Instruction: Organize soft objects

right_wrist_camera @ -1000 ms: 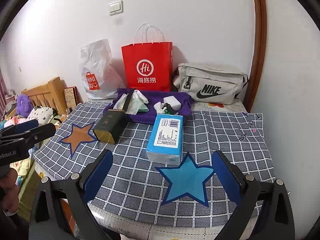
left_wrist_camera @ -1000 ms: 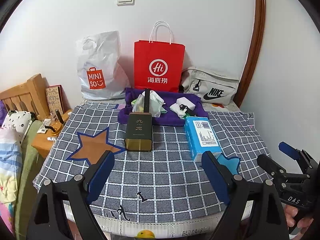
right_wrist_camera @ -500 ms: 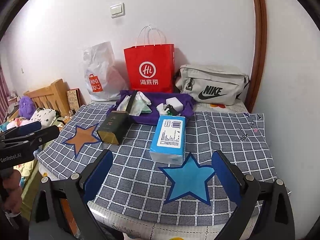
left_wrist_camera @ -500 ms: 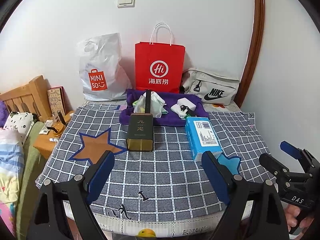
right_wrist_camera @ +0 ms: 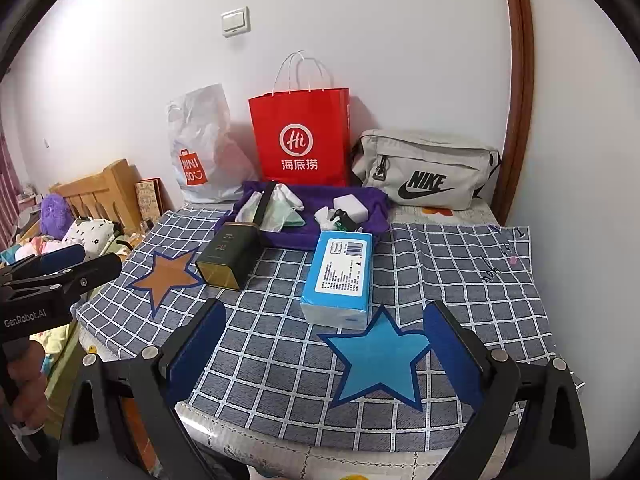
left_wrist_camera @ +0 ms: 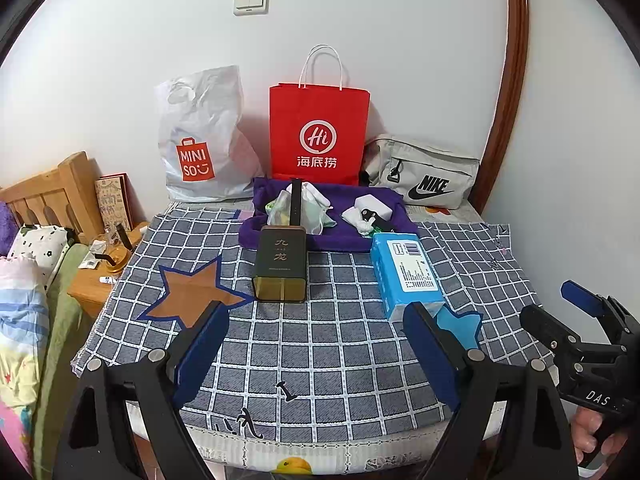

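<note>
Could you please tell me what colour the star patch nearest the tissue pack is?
The star patch is light blue with a dark blue border, clearest in the right wrist view.

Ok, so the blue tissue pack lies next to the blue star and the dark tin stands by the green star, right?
Not quite: the star by the dark tin is brown, not green, as the right wrist view shows. The tissue pack does lie next to the blue star.

Two star patches lie on one checked cloth (right_wrist_camera: 460, 280): one brown star (right_wrist_camera: 168, 276), one blue star (right_wrist_camera: 380, 364). One blue tissue pack (right_wrist_camera: 340, 276), one dark tin (right_wrist_camera: 224, 256), one purple towel (right_wrist_camera: 360, 200). Three bags stand far: one white plastic bag (right_wrist_camera: 200, 148), one red paper bag (right_wrist_camera: 300, 136), one grey waist bag (right_wrist_camera: 424, 172).
</note>
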Demonstrator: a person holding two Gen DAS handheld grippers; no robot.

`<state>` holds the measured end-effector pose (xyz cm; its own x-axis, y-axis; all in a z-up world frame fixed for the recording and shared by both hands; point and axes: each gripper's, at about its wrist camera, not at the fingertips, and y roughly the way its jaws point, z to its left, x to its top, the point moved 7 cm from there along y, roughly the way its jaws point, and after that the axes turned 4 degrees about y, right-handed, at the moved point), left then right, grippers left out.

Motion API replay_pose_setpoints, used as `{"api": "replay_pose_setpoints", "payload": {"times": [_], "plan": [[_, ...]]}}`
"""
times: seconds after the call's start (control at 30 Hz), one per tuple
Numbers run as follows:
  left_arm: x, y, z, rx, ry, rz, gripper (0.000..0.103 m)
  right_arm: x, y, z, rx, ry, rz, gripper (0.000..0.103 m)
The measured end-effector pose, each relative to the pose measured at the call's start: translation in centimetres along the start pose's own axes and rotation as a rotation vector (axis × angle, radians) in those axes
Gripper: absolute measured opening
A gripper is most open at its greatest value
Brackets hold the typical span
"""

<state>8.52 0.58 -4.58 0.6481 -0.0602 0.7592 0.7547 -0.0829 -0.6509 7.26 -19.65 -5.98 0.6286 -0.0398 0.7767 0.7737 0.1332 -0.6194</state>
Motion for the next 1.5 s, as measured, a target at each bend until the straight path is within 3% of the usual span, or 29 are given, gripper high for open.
{"api": "replay_pose_setpoints", "payload": {"times": [1.5], "plan": [[0.02,-0.23,0.17,0.001,0.005,-0.001,0.088,-0.28,-0.50,-0.22,0.001,0.002,-0.005,0.098]]}}
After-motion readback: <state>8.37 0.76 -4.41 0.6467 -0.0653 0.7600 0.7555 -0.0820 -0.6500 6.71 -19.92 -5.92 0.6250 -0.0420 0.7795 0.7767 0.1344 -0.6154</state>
